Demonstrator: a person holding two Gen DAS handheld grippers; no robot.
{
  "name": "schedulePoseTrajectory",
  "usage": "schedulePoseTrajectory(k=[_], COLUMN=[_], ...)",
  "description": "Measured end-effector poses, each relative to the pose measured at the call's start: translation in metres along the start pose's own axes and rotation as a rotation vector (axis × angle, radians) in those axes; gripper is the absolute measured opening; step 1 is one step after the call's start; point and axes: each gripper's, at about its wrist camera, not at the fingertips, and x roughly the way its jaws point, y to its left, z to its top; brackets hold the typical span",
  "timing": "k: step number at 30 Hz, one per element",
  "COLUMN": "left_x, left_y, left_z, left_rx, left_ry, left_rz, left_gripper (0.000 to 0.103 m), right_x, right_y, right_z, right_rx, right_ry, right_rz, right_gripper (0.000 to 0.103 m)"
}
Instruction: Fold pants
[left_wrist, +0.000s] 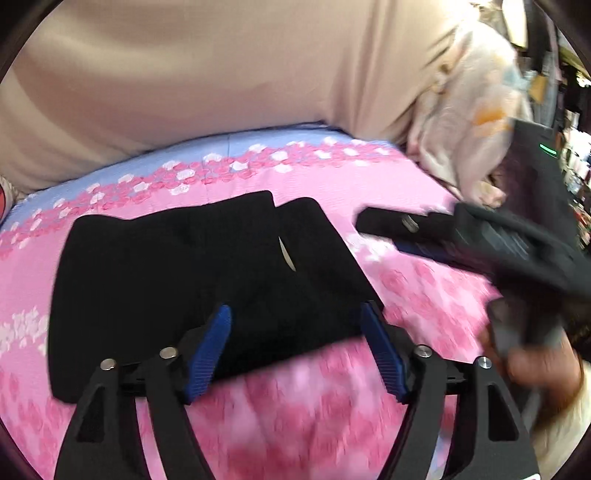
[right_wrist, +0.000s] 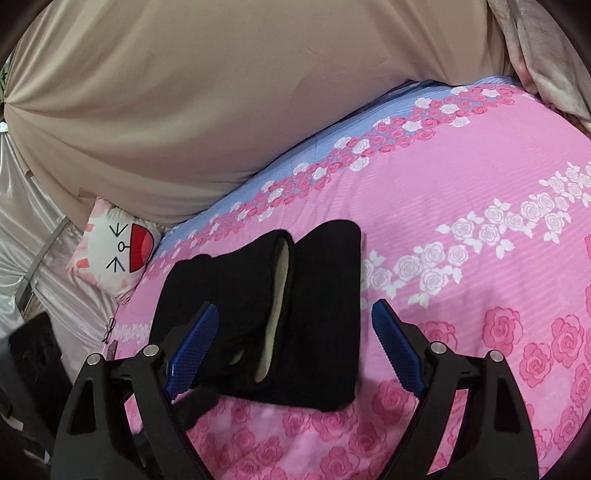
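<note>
folded black pants on a pink rose bedspread, both grippers over them with nothing held.

left wrist view: the left gripper (left_wrist: 295, 314) hangs over the near edge of the pants (left_wrist: 177, 273), jaws apart, pads clear of the cloth; the right gripper (left_wrist: 388, 232) shows blurred at right above the bedspread (left_wrist: 424, 295), its jaws hard to read here. right wrist view: the right gripper (right_wrist: 295, 310) stands wide over the pants (right_wrist: 314, 288), gripping nothing; a cat pillow (right_wrist: 118, 251) lies at left by a beige cushion (right_wrist: 221, 92).
</note>
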Motion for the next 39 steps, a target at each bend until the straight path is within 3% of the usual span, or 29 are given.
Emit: schedulePoseTrajectory(k=[3, 6, 9, 11, 12, 13, 15, 17, 19, 21, 22, 23, 24, 27, 28, 32, 35, 37, 39], left_x=[-0.022, -0.038, -0.044, -0.049, -0.051, -0.054, -0.057, -0.060, -0.057, -0.053, -0.047, -0.044, -0.042, -0.046, -0.047, -0.042, -0.025, -0.001, 0.000], left_y=[0.007, 0.040, 0.084, 0.111, 0.123, 0.132, 0.152, 0.164, 0.175, 0.183, 0.187, 0.190, 0.192, 0.196, 0.199, 0.193, 0.180, 0.178, 0.176], left_z=[-0.016, -0.023, -0.029, -0.034, -0.036, -0.038, -0.042, -0.044, -0.044, -0.046, -0.048, -0.048, -0.048, -0.050, -0.048, -0.031, -0.021, -0.023, -0.028], left_rx=[0.033, -0.024, -0.119, -0.162, -0.181, -0.194, -0.230, -0.250, -0.255, -0.263, -0.269, -0.271, -0.266, -0.267, -0.277, -0.271, -0.241, -0.207, -0.189], left_ry=[-0.023, -0.037, -0.022, -0.023, -0.017, -0.013, -0.008, -0.001, 0.005, 0.017, 0.034, 0.047, 0.057, 0.057, 0.048, 0.020, 0.013, 0.078, 0.071], left_rz=[0.060, 0.147, 0.292, 0.398, 0.443, 0.471, 0.506, 0.532, 0.557, 0.566, 0.560, 0.554, 0.554, 0.574, 0.574, 0.532, 0.457, 0.496, 0.504], left_gripper=[0.071, 0.071, 0.071, 0.071, 0.071, 0.071, 0.071, 0.071, 0.071, 0.073, 0.073, 0.073, 0.073, 0.073, 0.073, 0.073, 0.090, 0.090, 0.091], right_x=[0.017, 0.053, 0.096, 0.110, 0.113, 0.114, 0.100, 0.077, 0.075, 0.112, 0.120, 0.107, 0.096, 0.048, 0.043, 0.063, 0.134, 0.128, 0.116], right_y=[0.010, 0.022, 0.026, 0.036, 0.046, 0.053, 0.073, 0.091, 0.092, 0.063, 0.045, 0.035, 0.032, 0.054, 0.063, 0.105, 0.086, 0.092, 0.117], right_z=[0.002, 0.005, 0.008, 0.008, 0.007, 0.006, 0.014, 0.024, 0.031, 0.027, 0.023, 0.025, 0.026, 0.033, 0.035, 0.027, 0.001, 0.003, 0.014], right_rx=[-0.017, -0.051, -0.080, -0.131, -0.185, -0.217, -0.265, -0.331, -0.383, -0.369, -0.311, -0.218, -0.171, -0.208, -0.218, -0.322, -0.330, -0.322, -0.326], right_ry=[0.058, 0.140, 0.211, 0.200, 0.201, 0.203, 0.144, 0.059, 0.031, 0.183, 0.214, 0.168, 0.149, -0.005, -0.011, 0.058, 0.239, 0.194, 0.167], right_rz=[0.045, 0.061, 0.012, 0.000, -0.025, -0.045, -0.033, -0.063, -0.121, -0.208, -0.224, -0.158, -0.147, -0.167, -0.151, -0.070, -0.137, -0.142, -0.100], right_gripper=[0.083, 0.083, 0.083, 0.084, 0.063, 0.027, 0.014, 0.010, 0.012, 0.025, 0.028, 0.027, 0.028, 0.030, 0.030, 0.030, 0.027, 0.027, 0.030])
